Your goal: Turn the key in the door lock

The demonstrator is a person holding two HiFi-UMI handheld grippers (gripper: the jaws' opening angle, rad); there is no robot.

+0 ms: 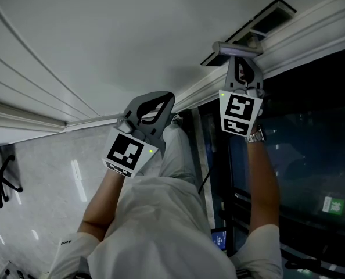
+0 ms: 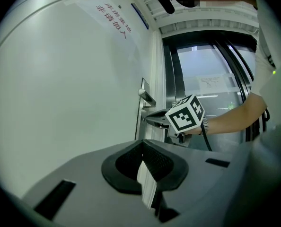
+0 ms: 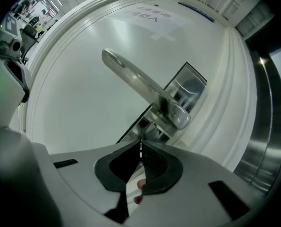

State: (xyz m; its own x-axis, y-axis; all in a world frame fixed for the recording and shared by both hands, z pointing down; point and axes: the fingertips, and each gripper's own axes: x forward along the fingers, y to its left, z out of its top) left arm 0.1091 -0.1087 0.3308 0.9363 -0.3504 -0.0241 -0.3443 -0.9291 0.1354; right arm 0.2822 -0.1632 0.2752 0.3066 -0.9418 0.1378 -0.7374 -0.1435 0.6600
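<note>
Your right gripper (image 3: 140, 143) has its jaws pressed together, tips at the lock plate (image 3: 192, 86) just under the door handle (image 3: 143, 86); your left gripper (image 2: 141, 143) is closed too.

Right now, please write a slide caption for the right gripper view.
Right gripper, jaws closed, tips at the lock plate by the silver lever handle of a white door.

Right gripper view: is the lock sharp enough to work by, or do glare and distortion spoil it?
Right gripper view: fisheye bows the door; the door handle is soft with a bright sheen, the lock plate behind it shadowed. Head view: door evenly lit, glass dark.
</note>
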